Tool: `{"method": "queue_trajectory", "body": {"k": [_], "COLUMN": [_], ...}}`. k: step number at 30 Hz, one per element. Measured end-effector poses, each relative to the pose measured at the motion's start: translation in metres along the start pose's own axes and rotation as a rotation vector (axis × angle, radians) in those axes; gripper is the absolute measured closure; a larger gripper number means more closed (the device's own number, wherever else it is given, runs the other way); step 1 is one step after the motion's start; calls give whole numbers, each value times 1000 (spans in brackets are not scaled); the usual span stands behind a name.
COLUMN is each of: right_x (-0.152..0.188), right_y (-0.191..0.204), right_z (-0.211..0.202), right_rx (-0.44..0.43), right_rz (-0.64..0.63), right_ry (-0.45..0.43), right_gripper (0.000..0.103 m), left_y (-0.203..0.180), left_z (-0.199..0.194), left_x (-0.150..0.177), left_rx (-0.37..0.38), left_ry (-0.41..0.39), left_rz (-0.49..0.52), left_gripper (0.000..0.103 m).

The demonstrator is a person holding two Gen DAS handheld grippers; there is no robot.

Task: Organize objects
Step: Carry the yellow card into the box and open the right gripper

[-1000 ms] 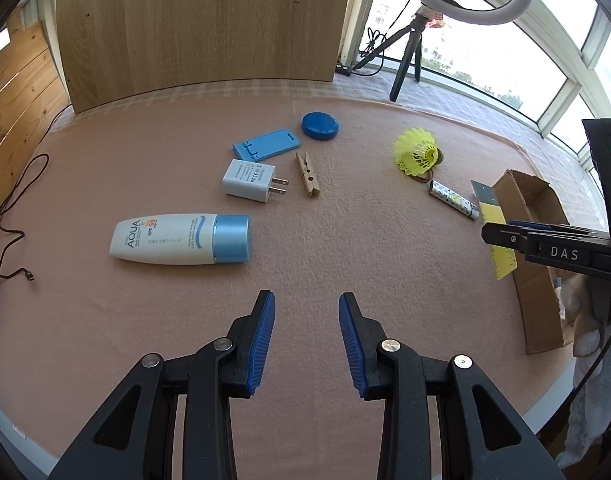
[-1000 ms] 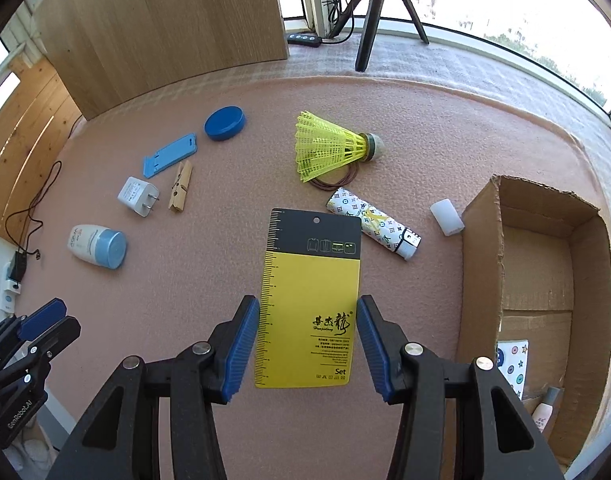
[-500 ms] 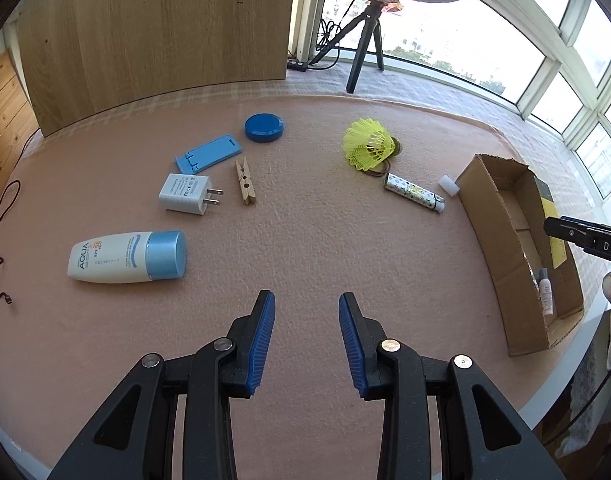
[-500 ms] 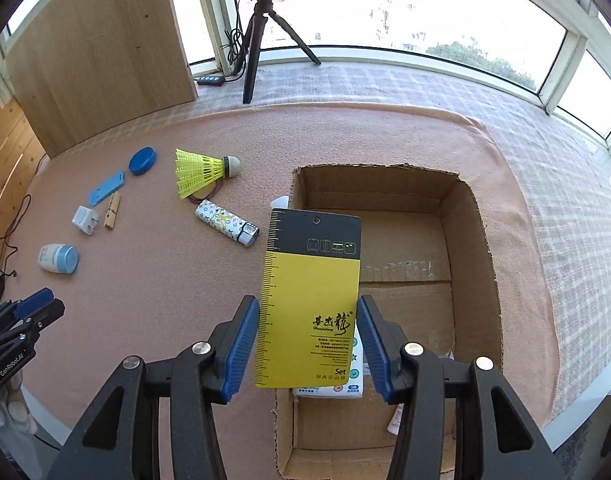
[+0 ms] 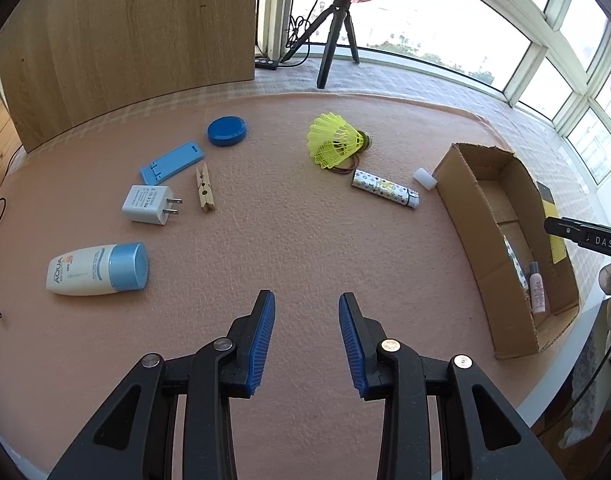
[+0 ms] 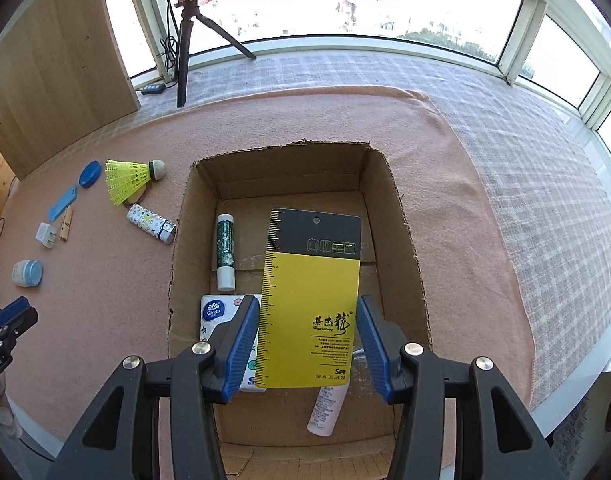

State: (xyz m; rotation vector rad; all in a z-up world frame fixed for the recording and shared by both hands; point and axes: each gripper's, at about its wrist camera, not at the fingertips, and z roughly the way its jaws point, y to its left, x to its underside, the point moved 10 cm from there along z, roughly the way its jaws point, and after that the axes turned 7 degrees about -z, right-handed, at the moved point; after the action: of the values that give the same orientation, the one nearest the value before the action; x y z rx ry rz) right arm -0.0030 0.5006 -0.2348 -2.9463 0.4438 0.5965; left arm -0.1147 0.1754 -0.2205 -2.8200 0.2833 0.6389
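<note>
My right gripper (image 6: 308, 344) is shut on a yellow and black card (image 6: 311, 300) and holds it flat above the open cardboard box (image 6: 401, 216). The box holds a green tube (image 6: 225, 252), a tissue pack (image 6: 217, 316) and a small pink bottle (image 6: 327, 410). My left gripper (image 5: 305, 344) is open and empty above the pink mat. In the left wrist view the box (image 5: 465, 200) sits at the right, with the right gripper's finger (image 5: 581, 236) over it.
Loose on the mat: sunscreen bottle (image 5: 97, 270), white charger (image 5: 147, 204), wooden clothespin (image 5: 204, 192), blue phone stand (image 5: 171, 162), blue lid (image 5: 226, 131), yellow shuttlecock (image 5: 335, 146), patterned tube (image 5: 385, 189), small white cap (image 5: 424, 179). A tripod (image 5: 337, 44) stands behind. The table edge is near the box.
My right gripper carried the yellow card rightwards from over the mat to above the box. My left gripper turned a little to the right and stayed open.
</note>
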Motion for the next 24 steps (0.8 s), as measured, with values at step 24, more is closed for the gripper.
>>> {"method": "queue_trajectory", "body": {"k": [24], "right_x": [-19], "right_y": [41], "right_z": [-16], "right_rx": [-53], "right_rz": [-54], "right_ry": [-64], "right_gripper": [44], "left_y": [21], "left_z": [2], "left_x": [-1], "left_rx": [-18], "left_ry": [4], "left_rz": [-23], "left_gripper": [67]}}
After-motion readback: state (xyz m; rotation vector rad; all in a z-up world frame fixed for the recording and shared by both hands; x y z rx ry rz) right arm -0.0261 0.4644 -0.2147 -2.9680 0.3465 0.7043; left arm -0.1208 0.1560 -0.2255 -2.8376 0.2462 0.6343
